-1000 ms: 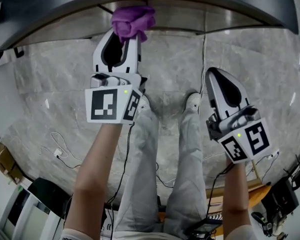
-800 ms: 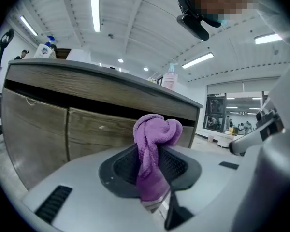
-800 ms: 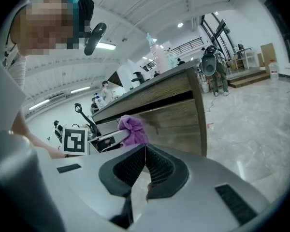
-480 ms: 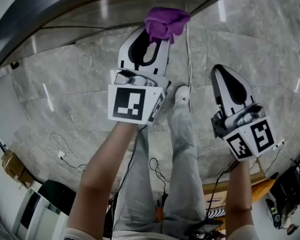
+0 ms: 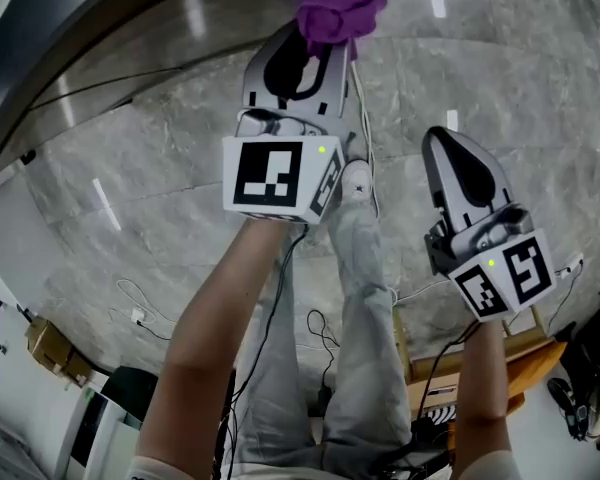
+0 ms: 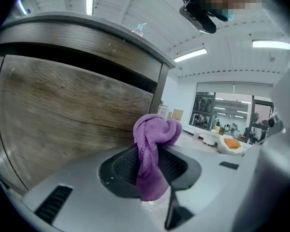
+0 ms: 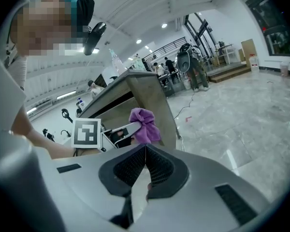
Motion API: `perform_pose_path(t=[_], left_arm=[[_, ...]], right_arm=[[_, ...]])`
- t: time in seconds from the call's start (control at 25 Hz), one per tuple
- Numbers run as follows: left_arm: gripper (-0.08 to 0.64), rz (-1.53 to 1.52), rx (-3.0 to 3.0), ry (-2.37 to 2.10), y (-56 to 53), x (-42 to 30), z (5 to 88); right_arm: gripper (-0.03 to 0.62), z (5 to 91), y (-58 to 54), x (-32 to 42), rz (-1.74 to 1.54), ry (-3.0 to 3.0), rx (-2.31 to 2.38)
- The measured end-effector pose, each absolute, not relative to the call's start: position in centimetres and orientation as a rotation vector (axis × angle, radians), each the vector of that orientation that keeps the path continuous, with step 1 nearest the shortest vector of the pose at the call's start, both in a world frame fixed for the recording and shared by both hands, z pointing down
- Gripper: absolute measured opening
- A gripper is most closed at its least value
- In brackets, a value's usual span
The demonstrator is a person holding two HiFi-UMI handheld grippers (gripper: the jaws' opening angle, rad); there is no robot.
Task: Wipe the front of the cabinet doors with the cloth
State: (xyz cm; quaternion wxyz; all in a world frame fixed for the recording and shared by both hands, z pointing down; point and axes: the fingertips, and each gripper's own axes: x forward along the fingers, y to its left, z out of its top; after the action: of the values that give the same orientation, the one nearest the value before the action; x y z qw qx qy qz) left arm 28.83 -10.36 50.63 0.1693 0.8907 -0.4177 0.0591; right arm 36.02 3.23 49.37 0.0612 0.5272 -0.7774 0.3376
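My left gripper [image 5: 325, 30] is shut on a bunched purple cloth [image 5: 338, 13] at the top of the head view. In the left gripper view the purple cloth [image 6: 153, 146] sticks out of the closed jaws, close to the wooden cabinet door [image 6: 72, 115] on the left; I cannot tell if it touches. My right gripper [image 5: 448, 148] hangs lower on the right, jaws closed with nothing between them. From the right gripper view, the left gripper [image 7: 130, 129] with the cloth [image 7: 145, 124] is in front of the cabinet [image 7: 140, 98].
A grey marble floor [image 5: 130, 198] lies below, with the person's legs and white shoe [image 5: 355, 183] under the grippers. Cables [image 5: 140, 308] trail over the floor. A dark countertop edge [image 6: 87, 30] tops the cabinet. Boxes and gear sit at the lower corners.
The left gripper with the cloth has moved right and up along the cabinet. The head view has swung, so the countertop edge has slid to the upper left. The right gripper has barely moved.
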Motion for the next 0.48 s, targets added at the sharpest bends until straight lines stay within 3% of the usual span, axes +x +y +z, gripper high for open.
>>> perform_pose_path(t=[0.48], left_arm=[[0.101,0.199,2.422,-1.351,-12.3,20.0,51.9]], right_arm=[[0.028,49.5,2.2,32.6,1.012,-2.354,1.598]])
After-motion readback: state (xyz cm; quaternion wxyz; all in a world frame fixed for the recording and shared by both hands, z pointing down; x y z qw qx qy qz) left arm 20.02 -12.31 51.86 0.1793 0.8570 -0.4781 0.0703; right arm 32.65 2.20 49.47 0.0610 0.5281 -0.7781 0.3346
